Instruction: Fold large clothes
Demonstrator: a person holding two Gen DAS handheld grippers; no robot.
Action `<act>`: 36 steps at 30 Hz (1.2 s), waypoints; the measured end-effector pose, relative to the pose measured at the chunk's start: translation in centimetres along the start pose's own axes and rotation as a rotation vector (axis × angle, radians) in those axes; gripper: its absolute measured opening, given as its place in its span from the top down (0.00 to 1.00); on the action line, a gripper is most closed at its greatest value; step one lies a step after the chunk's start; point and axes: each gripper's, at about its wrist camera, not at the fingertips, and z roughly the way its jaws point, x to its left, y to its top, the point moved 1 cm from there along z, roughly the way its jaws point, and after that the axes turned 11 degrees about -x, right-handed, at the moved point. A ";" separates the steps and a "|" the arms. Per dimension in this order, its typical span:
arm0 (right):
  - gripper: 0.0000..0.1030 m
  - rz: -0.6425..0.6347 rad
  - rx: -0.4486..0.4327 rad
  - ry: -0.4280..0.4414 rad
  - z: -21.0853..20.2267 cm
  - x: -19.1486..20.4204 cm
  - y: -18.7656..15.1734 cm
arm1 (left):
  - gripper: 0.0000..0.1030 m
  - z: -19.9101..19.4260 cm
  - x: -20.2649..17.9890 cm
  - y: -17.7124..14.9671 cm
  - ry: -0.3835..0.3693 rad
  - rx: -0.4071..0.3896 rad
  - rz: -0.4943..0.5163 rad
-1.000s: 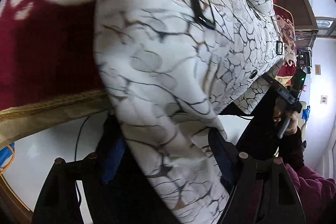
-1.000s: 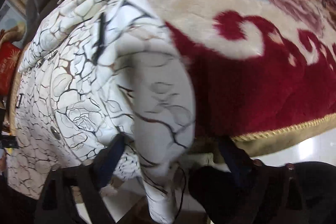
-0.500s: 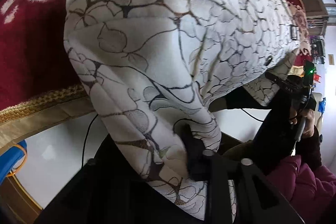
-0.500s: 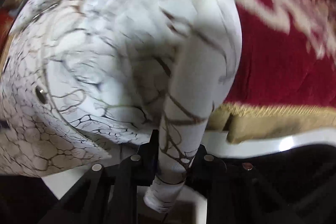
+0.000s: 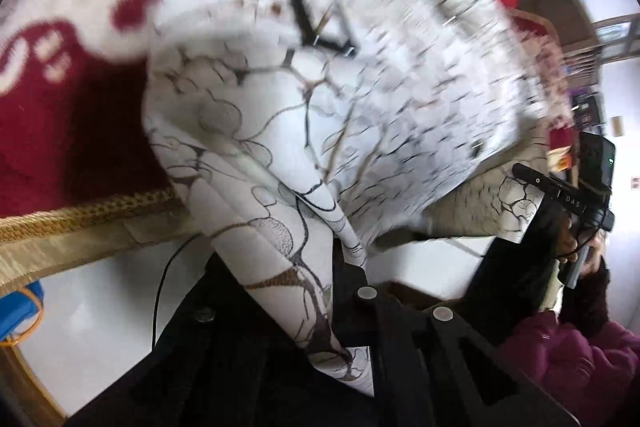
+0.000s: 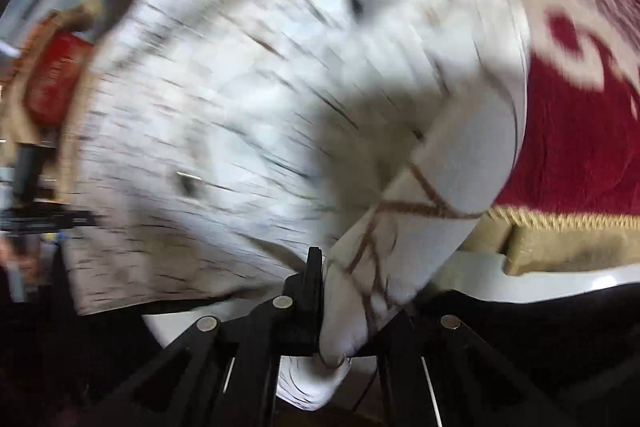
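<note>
A large white garment with a dark crackle pattern [image 5: 320, 115] lies over the edge of a bed covered by a red and cream blanket [image 5: 60, 131]. My left gripper [image 5: 308, 291] is shut on a bunched fold of the garment's near edge. My right gripper [image 6: 352, 291] is shut on another bunched fold of the same garment [image 6: 248, 115]. The right gripper also shows in the left wrist view [image 5: 560, 195], held by a hand at the far right. Both views are motion-blurred.
The blanket has a gold fringe [image 5: 80, 215] along the bed edge [image 6: 568, 239]. White floor [image 5: 104, 299] lies below with a thin black cable [image 5: 160, 291]. A blue object [image 5: 20, 303] sits at the lower left. The person's magenta sleeve [image 5: 576, 355] is at the lower right.
Both grippers closed from open onto folds of the garment's hem a second ago. The garment is now being pulled and swung, so both views blur.
</note>
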 end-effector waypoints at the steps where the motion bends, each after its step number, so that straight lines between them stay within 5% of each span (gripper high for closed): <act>1: 0.94 0.005 -0.019 0.039 -1.0 0.2 0.8 | 0.97 -1.2 -0.4 0.2 -0.033 -0.036 0.003; 5: 0.94 0.015 -0.174 0.189 -6.6 1.2 5.5 | 0.97 -7.1 -2.0 2.4 -0.160 -0.215 0.015; 9: 0.94 0.041 -0.317 0.236 -9.4 0.1 13.0 | 0.97 -12.2 -2.2 6.8 -0.227 -0.378 -0.006; 16: 0.94 0.275 -0.607 0.255 -9.4 -3.1 25.1 | 0.96 -14.5 2.6 19.4 -0.275 -0.480 -0.132; 20: 0.94 0.486 -0.652 0.232 -4.8 -10.0 30.7 | 0.94 -10.3 8.3 25.5 -0.308 -0.504 -0.339; 24: 0.89 0.695 -0.552 0.273 3.1 -14.9 32.6 | 0.93 -2.7 12.7 28.6 -0.264 -0.427 -0.510; 27: 0.84 0.778 -0.559 0.282 6.3 -17.6 32.3 | 0.93 -0.3 14.3 29.0 -0.319 -0.422 -0.568; 28: 0.72 0.795 -0.560 0.303 7.0 -18.1 32.3 | 0.91 0.2 14.9 29.0 -0.356 -0.411 -0.584; 29: 0.47 0.811 -0.564 0.320 7.5 -18.5 32.3 | 0.90 0.4 15.9 28.8 -0.416 -0.399 -0.635; 30: 0.34 0.823 -0.587 0.326 7.6 -18.7 32.1 | 0.84 0.2 16.4 28.7 -0.444 -0.407 -0.668; 31: 0.30 0.822 -0.623 0.338 7.3 -18.7 31.9 | 0.67 -0.6 16.7 28.3 -0.458 -0.441 -0.693; 34: 0.28 0.774 -0.683 0.377 5.0 -17.7 31.6 | 0.27 -4.4 16.5 26.5 -0.443 -0.595 -0.696; 36: 0.28 0.725 -0.719 0.385 3.4 -16.8 31.4 | 0.25 -7.5 15.8 24.8 -0.441 -0.717 -0.684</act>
